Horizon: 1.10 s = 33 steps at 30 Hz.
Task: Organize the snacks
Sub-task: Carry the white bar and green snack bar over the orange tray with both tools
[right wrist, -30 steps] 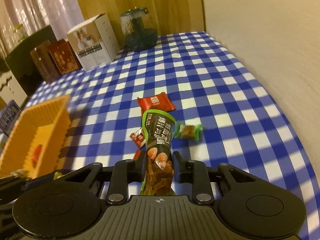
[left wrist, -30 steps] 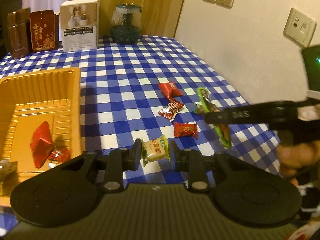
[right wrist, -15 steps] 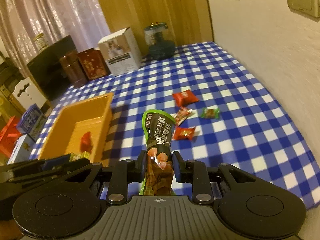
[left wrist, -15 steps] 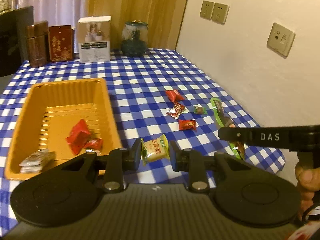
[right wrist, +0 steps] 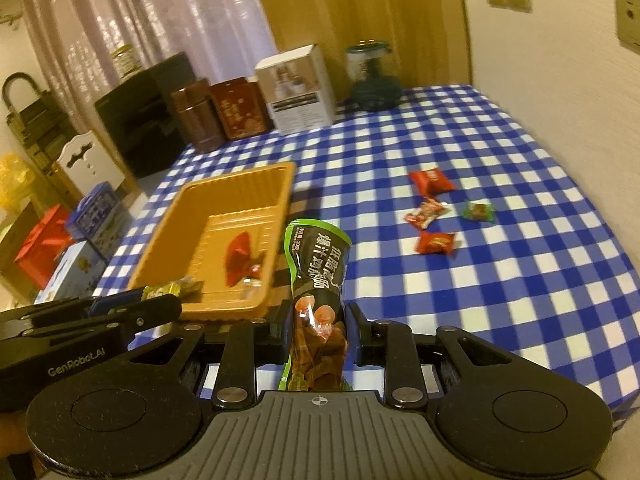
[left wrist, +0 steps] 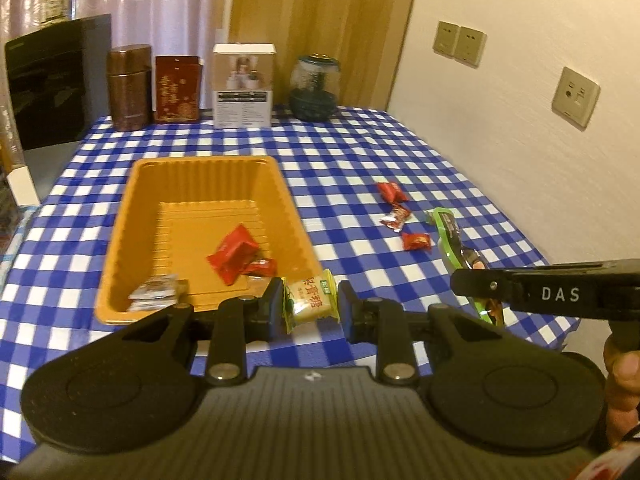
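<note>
Both grippers angle downward above the near edge of the checked tablecloth (left wrist: pixel 344 152). The left gripper (left wrist: pixel 311 305) clamps a yellow candy (left wrist: pixel 309 303); the right gripper (right wrist: pixel 317 322) pinches a long green snack pouch (right wrist: pixel 316 276). Since a second ago both have pulled back and risen, bringing the whole orange tray (left wrist: pixel 132 216) into view. Four wrapped candies (right wrist: pixel 431 180) lie toward the right edge.

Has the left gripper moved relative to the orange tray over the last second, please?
Yes. The left gripper has pulled back and up from the orange tray, holding its yellow candy.
</note>
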Each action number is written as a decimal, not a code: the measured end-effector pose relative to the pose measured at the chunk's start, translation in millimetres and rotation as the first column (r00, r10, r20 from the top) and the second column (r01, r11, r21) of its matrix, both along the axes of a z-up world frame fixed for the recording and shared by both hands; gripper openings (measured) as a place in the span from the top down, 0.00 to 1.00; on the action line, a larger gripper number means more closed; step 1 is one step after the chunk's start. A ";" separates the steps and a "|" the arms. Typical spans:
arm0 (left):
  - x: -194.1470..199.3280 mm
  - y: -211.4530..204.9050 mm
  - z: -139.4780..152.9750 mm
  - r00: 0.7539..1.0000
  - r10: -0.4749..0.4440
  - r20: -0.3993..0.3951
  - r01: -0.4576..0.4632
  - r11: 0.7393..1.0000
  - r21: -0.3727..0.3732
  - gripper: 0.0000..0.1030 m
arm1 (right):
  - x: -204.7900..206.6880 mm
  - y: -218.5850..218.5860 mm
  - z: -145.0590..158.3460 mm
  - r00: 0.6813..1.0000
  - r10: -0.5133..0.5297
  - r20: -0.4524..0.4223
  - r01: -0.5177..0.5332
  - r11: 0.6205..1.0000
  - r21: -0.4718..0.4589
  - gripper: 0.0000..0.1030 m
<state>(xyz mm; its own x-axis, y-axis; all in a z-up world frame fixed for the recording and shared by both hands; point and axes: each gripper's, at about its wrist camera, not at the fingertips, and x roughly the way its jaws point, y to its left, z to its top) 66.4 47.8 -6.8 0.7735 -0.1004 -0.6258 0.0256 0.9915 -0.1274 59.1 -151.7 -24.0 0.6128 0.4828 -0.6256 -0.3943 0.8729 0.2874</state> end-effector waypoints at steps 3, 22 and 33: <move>-3.5 11.2 2.9 1.000 0.024 0.002 -0.024 1.000 0.001 0.75 | -1.6 11.8 1.9 1.000 0.024 0.005 -0.024 1.000 0.002 0.73; 4.3 65.9 2.4 0.993 0.116 -0.024 -0.116 0.993 -0.006 0.75 | 20.4 77.6 -9.7 0.992 0.120 -0.027 -0.120 0.993 0.003 0.73; 32.1 87.2 -8.5 0.988 0.141 -0.060 -0.141 0.990 0.007 0.75 | 46.3 113.1 -19.9 0.986 0.162 -0.038 -0.162 0.987 0.000 0.73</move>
